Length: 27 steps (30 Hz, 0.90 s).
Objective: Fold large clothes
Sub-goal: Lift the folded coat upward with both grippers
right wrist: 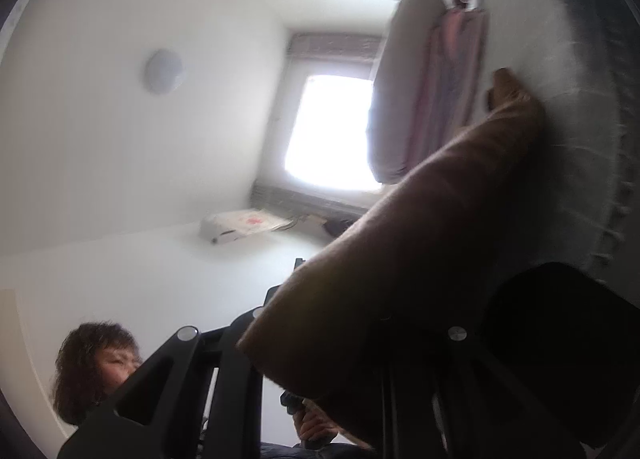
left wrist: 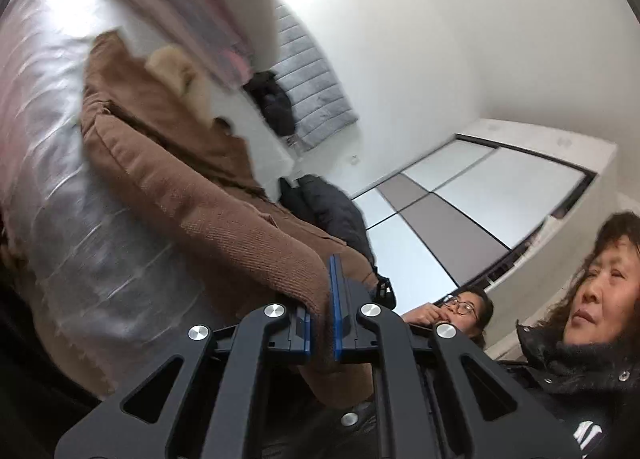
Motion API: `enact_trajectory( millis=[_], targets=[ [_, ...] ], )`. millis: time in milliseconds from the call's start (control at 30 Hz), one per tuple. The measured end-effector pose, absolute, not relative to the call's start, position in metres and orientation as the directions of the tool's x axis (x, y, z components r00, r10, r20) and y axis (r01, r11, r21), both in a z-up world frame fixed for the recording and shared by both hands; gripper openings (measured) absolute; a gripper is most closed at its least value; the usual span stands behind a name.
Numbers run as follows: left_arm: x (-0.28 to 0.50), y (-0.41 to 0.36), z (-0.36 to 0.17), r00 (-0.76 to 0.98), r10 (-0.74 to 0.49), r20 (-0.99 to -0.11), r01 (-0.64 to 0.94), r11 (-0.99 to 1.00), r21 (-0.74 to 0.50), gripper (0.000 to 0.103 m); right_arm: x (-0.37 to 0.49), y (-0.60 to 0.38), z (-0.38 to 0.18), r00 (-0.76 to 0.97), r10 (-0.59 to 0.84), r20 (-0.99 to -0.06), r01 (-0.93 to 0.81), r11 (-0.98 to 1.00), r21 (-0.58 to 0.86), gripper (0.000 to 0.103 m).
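left gripper (left wrist: pixel 320 323): clamped on the thick edge of the brown coat (left wrist: pixel 192 183), blue pads squeezing the cloth from both sides. Gripped at the very edge so the coat can be carried without slipping.

right gripper (right wrist: pixel 340 339): tips hidden under the brown cloth draped over them. Jaws drawn nearly together, most likely pinching the coat's other edge, though the pinch itself cannot be seen.

brown coat: partly up in the air at the held edges, the rest lying on the bed (left wrist: pixel 52 179). Stretched between two grips, probably so it stays flat and does not bunch up.

furry collar (left wrist: pixel 176 71): at the far end of the coat, resting on the bed. Looks like the held end gets brought over toward it.

pillow (right wrist: pixel 404 91): at the head of the bed, well apart from the held edge, out of the way.

dark clothes (left wrist: pixel 276 99): near the wall past the coat, not touching the grippers.

step in hand: looks like lifting one end of the coat to make a fold. Fold not yet laid down.

watch out: thick cloth might slide out of a small pinch.
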State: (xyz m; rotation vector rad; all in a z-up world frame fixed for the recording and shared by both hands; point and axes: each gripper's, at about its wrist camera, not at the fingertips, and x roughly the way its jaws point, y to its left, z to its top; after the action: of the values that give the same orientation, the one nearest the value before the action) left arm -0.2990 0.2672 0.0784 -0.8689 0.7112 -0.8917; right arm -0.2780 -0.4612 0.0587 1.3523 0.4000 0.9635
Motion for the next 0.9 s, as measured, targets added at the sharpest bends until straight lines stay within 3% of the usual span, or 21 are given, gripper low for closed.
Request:
enact_trajectory(
  millis=[100,200,567,900],
  targets=[
    [-0.288,0.282,0.046,0.461,-0.872,-0.163,0.273,0.314,-0.909,0.006,-0.274,-0.465,0.035,0.599,0.765,0.236,-0.281,-0.074,0.957,0.017],
    [-0.283,0.286,0.041,0.469,-0.873,-0.129,0.270,0.282,-0.921,0.006,-0.274,-0.469,0.029,0.610,0.745,0.268,-0.283,-0.112,0.953,0.016],
    [-0.228,0.310,0.069,0.541,-0.840,-0.045,0.324,0.257,-0.910,0.007,-0.200,-0.461,0.089,0.568,0.765,0.303,-0.380,-0.082,0.921,0.016],
    [-0.091,0.338,0.083,0.636,-0.772,0.024,0.302,0.220,-0.927,0.007,-0.052,-0.437,0.139,0.550,0.804,0.226,-0.382,0.002,0.924,0.016]
  ],
)
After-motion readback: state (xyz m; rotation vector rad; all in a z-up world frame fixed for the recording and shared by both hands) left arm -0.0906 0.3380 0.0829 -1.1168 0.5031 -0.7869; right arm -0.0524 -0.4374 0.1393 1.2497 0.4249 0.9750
